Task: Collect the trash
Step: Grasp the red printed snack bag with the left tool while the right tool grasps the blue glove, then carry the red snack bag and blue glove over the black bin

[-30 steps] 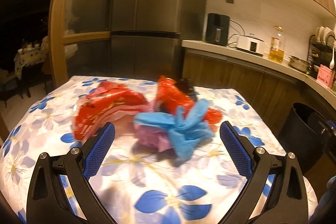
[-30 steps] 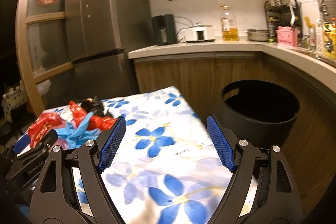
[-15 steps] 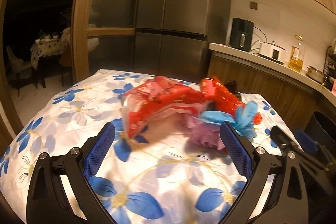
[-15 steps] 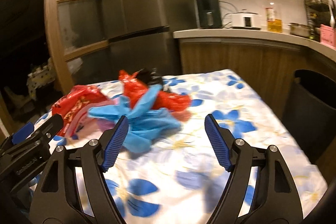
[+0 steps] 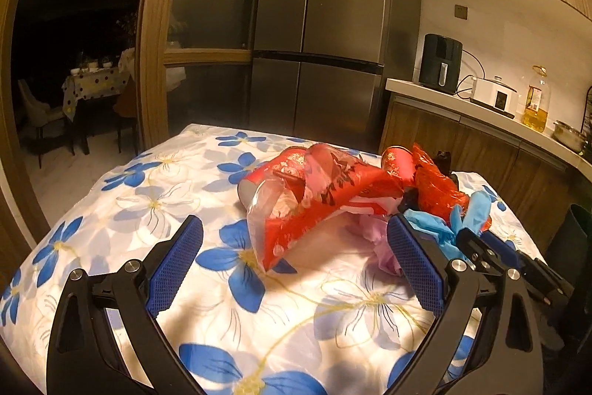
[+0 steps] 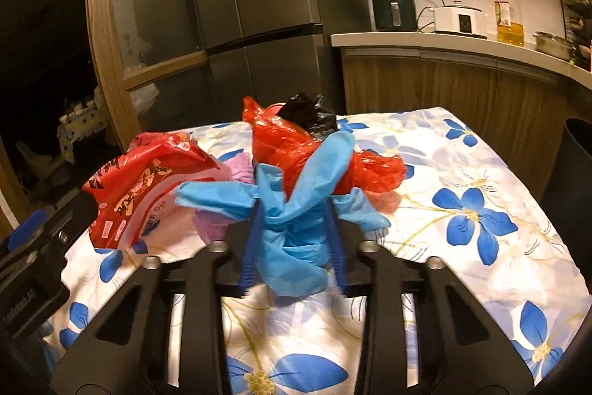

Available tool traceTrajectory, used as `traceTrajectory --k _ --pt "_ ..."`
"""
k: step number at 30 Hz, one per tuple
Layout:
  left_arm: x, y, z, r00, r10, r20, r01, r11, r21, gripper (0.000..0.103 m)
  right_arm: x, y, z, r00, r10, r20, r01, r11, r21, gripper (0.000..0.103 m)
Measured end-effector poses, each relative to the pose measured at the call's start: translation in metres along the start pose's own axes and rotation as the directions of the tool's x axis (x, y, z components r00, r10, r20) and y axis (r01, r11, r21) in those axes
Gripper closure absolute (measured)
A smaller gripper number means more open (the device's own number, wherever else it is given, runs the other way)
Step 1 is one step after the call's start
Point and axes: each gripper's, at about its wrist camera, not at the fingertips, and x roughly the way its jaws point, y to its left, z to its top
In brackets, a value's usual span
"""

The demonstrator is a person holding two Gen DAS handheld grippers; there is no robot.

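Two grippers: one busy, one idle, so here's how I read it.
Step in hand: I'd call it the first pick. The right gripper (image 6: 292, 239) has its blue pads pinched together on the crumpled light-blue plastic glove (image 6: 296, 210), which bulges out between them.
Glove position: at the near edge of the trash pile, sitting low over the blue-and-white flowered tablecloth (image 6: 462, 180). Can't tell if it's off the cloth yet.
Left gripper: the left gripper (image 5: 296, 265) is spread wide apart, holding nothing, hovering over the cloth with the big red printed plastic bag (image 5: 318, 195) at its 12 o'clock.
Rest of the pile: crinkly red plastic bag (image 6: 314, 154) at 12 o'clock from the right gripper, with a scrunched black plastic bag (image 6: 307, 115) behind it. A pale purple wad (image 6: 240, 173) is tucked between the two red bags.
Bin: dark round trash bin (image 6: 577, 165) past the table edge, at about 3 o'clock in the right wrist view.
Next move: my guess is lift straight up, then swing right toward the bin and let go over its mouth.
Watch out: the glove's fingers drape on the red crinkly bag, so it may drag along.
Left's job: probably close on the big printed bag next.
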Motion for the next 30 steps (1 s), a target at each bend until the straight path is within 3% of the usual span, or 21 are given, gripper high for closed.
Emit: traceTrajectory --k 2,8,11,16,19,30 --pt "0.004 -0.001 0.002 1.0 -0.009 -0.004 0.009 1.0 0.011 0.012 0.0 0.001 -0.002 1.0 0.007 -0.004 -0.007 1.0 -0.005 0.098" --pt "0.018 0.001 0.004 0.997 -0.061 -0.044 0.061 0.998 0.004 0.032 -0.012 -0.006 -0.005 1.0 0.021 -0.002 -0.021 1.0 -0.002 0.102" --pt "0.024 0.003 0.003 0.994 -0.08 -0.072 0.08 0.997 -0.006 0.052 -0.021 -0.012 -0.003 1.0 0.021 0.009 -0.021 1.0 0.01 0.102" --pt "0.028 0.003 0.001 0.988 -0.114 -0.105 0.112 0.993 -0.019 0.094 -0.037 -0.019 0.001 0.999 0.022 0.036 -0.023 1.0 0.015 0.102" --pt "0.025 0.002 -0.001 0.987 -0.12 -0.105 0.119 0.993 -0.019 0.102 -0.045 -0.021 0.0 0.999 0.021 0.043 -0.022 1.0 0.013 0.102" --pt "-0.02 -0.012 0.0 0.981 -0.19 -0.039 0.19 0.982 -0.002 0.103 -0.078 -0.022 0.002 0.996 0.036 0.085 -0.036 0.999 -0.001 0.103"
